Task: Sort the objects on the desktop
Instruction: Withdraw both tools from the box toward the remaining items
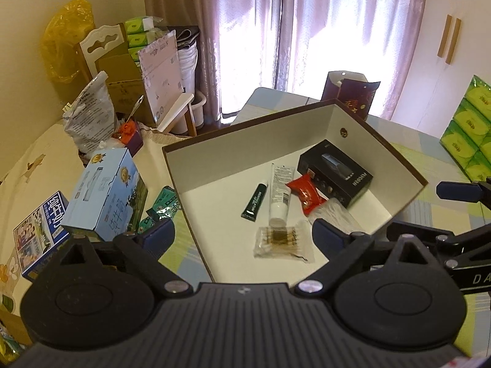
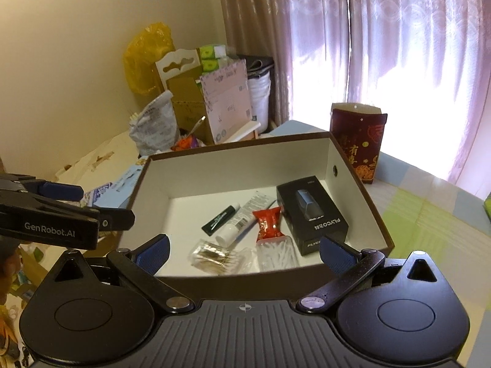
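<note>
A brown box with a white inside (image 1: 214, 159) (image 2: 214, 168) stands on the checked tablecloth. In it lie a black product box (image 1: 336, 173) (image 2: 311, 217), a red sachet (image 1: 305, 193) (image 2: 267, 219), a white tube (image 1: 280, 190) (image 2: 237, 225), a dark green tube (image 1: 254, 201) (image 2: 219, 219) and clear packs of cotton swabs (image 1: 284, 240) (image 2: 214, 254). My left gripper (image 1: 244, 234) hovers open over the box's near-left corner, holding nothing. Open and empty too, my right gripper (image 2: 244, 253) hangs above the box's near wall. Each gripper shows from the side in the other's view: the left gripper (image 2: 58, 211) and the right gripper (image 1: 457, 214).
Left of the box stand a light blue milk carton (image 1: 107, 196), a smaller blue carton (image 1: 41, 230) and green packets (image 1: 161, 208). A dark red gift bag (image 1: 353, 95) (image 2: 359, 141) stands behind the box. Green tissue packs (image 1: 469, 135) are stacked at the right. Bags and cartons crowd the far left corner.
</note>
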`<state>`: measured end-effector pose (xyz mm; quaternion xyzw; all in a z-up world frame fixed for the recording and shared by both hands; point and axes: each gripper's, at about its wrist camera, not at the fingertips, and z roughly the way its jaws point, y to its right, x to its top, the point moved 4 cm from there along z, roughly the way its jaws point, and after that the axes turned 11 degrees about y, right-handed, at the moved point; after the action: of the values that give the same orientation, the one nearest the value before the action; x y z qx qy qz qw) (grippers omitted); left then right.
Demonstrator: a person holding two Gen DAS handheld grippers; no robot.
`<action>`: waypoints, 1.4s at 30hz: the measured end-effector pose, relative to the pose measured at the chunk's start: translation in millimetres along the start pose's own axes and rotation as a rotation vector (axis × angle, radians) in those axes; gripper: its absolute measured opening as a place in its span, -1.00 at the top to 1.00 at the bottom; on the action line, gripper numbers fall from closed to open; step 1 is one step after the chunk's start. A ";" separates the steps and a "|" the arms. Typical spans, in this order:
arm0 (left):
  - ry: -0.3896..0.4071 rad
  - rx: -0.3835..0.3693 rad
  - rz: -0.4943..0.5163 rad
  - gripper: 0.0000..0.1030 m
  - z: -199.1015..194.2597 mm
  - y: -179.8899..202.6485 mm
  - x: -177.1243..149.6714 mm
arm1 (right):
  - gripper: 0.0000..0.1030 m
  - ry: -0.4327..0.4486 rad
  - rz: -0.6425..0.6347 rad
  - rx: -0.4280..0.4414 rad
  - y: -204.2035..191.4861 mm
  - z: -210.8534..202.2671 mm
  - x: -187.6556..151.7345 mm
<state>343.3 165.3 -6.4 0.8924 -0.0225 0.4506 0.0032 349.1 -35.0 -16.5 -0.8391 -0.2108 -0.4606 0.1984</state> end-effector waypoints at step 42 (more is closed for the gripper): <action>-0.026 0.030 0.009 -0.86 -136.7 59.3 -87.8 | -0.96 -0.005 -0.050 0.086 -25.1 -133.9 -69.2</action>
<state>178.8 112.9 3.3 0.8980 -0.0196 0.4394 -0.0124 209.6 -96.6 -5.7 -0.8253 -0.2518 -0.4540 0.2222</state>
